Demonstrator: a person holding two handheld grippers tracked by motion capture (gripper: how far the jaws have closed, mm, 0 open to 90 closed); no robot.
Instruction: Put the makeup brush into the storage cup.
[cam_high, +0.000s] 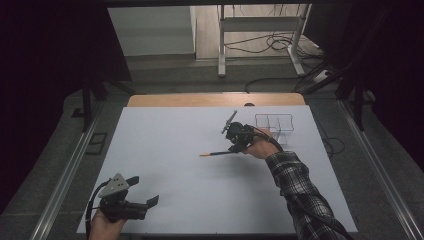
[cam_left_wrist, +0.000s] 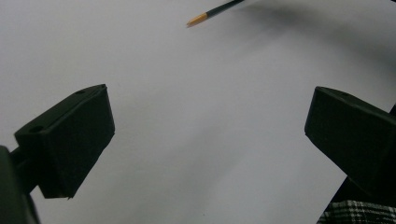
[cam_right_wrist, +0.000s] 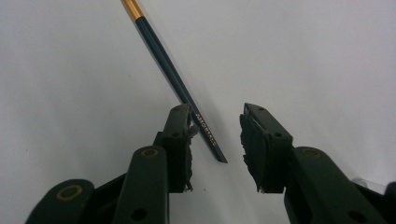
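My right gripper (cam_right_wrist: 217, 140) stood half closed around the blunt end of the pencil (cam_right_wrist: 173, 77), one pad touching it, the other apart. The pencil lay flat on the white table (cam_high: 165, 150), near the clear organizer (cam_high: 274, 125). I judged it light, stiff and smooth-sided, best pinched mid-shaft. Its long axis ran leftward, orange end (cam_high: 204, 155) leading.

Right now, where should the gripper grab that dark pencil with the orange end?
Probably at the plain dark end of the pencil, the end nearest the right gripper, coming down from above. It lies flat on the white table, and that end already sits between the open jaws, beside the left jaw, with the shaft crossing them at a slant. The pads can then close on its thin sides.
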